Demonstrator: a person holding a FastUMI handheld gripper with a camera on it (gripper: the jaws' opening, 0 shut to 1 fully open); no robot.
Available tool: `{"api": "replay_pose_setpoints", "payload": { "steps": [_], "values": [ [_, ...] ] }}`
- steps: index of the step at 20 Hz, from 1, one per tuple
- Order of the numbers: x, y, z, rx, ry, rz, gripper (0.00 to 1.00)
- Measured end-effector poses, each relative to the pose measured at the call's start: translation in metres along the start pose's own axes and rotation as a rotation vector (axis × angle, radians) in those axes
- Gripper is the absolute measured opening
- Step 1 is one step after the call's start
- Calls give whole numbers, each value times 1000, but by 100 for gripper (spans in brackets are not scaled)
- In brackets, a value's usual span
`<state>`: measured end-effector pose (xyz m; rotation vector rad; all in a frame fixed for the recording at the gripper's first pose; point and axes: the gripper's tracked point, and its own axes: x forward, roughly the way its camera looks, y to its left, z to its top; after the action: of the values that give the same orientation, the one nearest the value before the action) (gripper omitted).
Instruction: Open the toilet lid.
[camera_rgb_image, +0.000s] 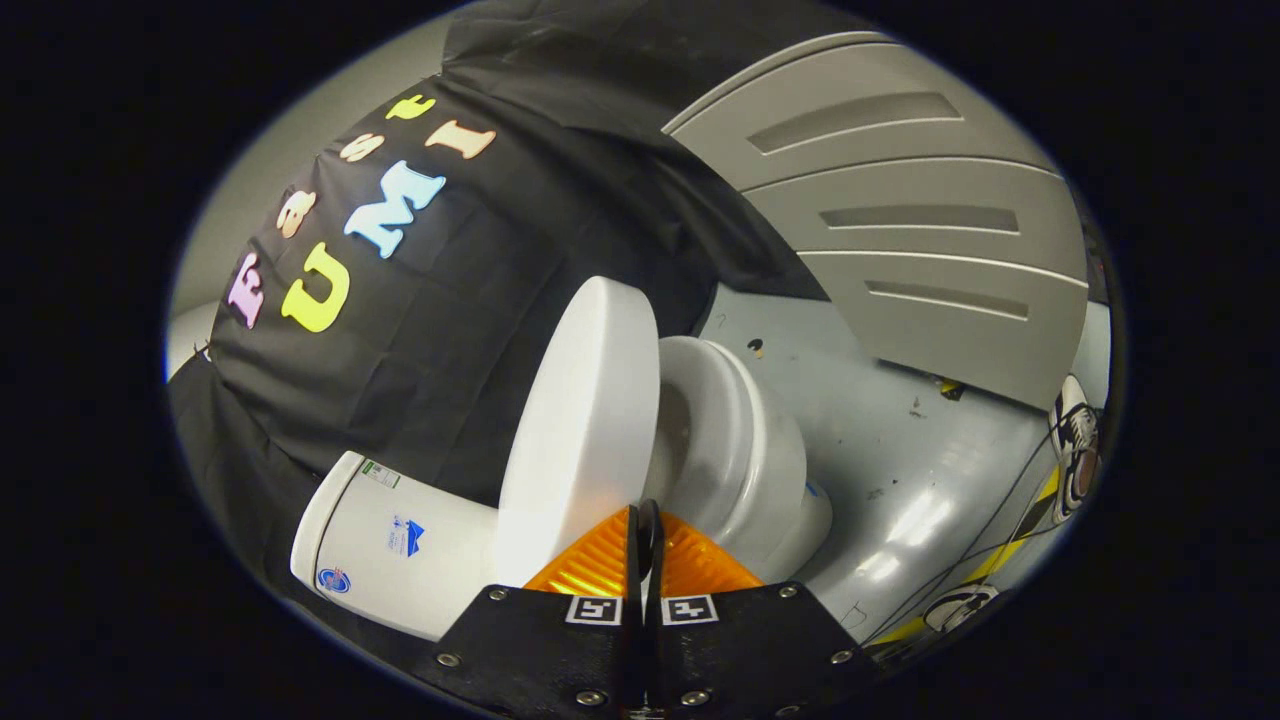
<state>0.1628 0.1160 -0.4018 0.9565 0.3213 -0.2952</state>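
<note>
Beside the black cloth wall (420, 330) at far left, the tank (400, 545) is lying rotated in this view because the person is holding the tool rolled over, so the whole scene is reading tilted.

Just right of the tank, the lid (585, 430) is standing partly raised, its free edge lifted well clear of the seat (700, 420) and a wedge-shaped gap showing between the two. It is leaning toward the tank but not resting against it as far as I can tell. The lid is plain glossy white, rounded, thick at the rim and catching a warm reflection near the fingers.

At the near edge, the gripper (648, 525) is sitting with its fingers drawn together, only a thin slit between them. Whether they are pinching the lid rim or just pushing under it, I cannot tell; the tips are meeting right at the lid's lower edge. My read: the fingers are being kept closed to act as a stiff pusher, and the lift is well along but not finished.

Right of the seat, the bowl (770, 490) is sitting on the grey floor (900, 470). Further right, a grey panelled cabinet (900, 210) is backing the booth, and cables (1000, 530) are trailing across the floor, well apart from the toilet.
</note>
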Motion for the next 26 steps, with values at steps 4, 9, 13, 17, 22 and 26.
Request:
{"api": "replay_pose_setpoints", "payload": {
  "steps": [4, 9, 13, 17, 22, 26],
  "values": [
    [-12, 25, 10, -52, -51, 57, 0],
    [-20, 43, 13, -155, -74, 85, 0],
    [-26, 54, 18, -195, -80, 68, 0],
    [-33, 70, 19, -169, -83, 53, 0],
    [-37, 85, 23, -252, -67, 2, 0],
    [-42, 96, 22, -282, -73, -28, 0]
  ]
}}
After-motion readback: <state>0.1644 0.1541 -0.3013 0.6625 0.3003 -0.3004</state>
